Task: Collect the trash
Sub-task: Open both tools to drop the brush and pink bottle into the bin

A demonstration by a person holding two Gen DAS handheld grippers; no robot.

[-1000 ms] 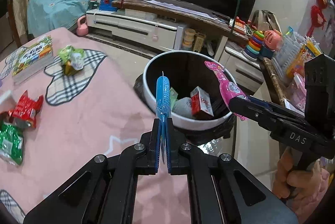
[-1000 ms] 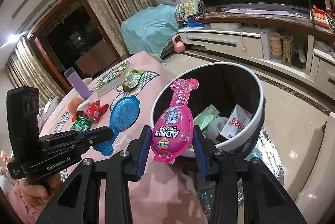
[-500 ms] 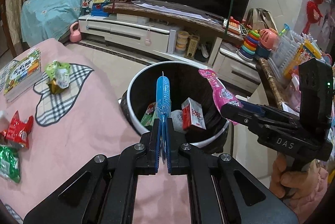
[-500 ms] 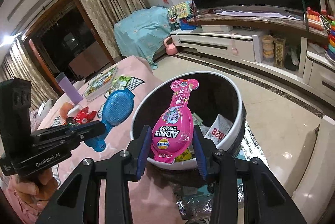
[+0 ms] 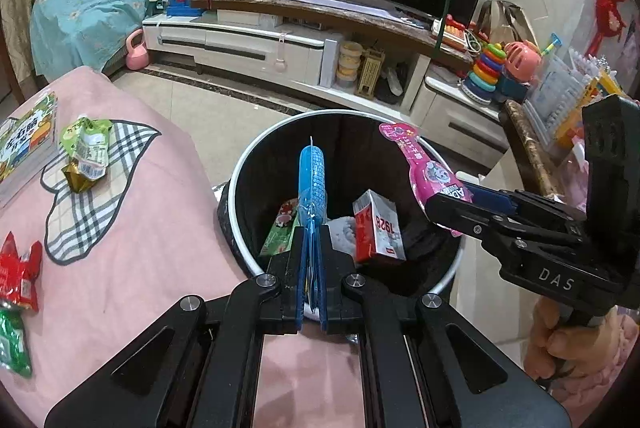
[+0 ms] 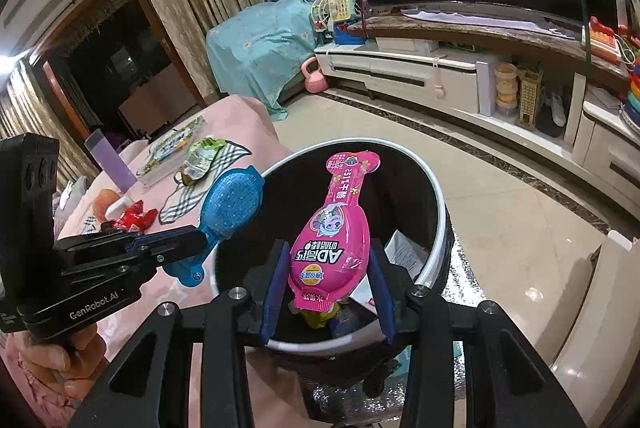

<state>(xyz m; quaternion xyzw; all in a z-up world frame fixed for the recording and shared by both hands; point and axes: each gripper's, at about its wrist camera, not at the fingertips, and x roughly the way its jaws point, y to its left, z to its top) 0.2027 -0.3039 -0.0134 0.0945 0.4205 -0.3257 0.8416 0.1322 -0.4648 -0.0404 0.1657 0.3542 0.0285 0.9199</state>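
My left gripper is shut on a flat blue blister pack, seen edge-on, which sticks out over the black bin with a white rim. In the right wrist view that blue pack hangs at the bin's left rim. My right gripper is shut on a pink bottle-shaped snack pouch, held over the bin's opening; the same pouch shows from the left. Inside the bin lie a red and white carton and a green packet.
The pink tablecloth carries a green wrapper, a red wrapper, another green packet and a book. A TV cabinet and a shelf with toys stand behind the bin.
Both grippers have moved forward towards the bin with their packs; the bin now sits closer and more beneath them. Neither grip has changed.
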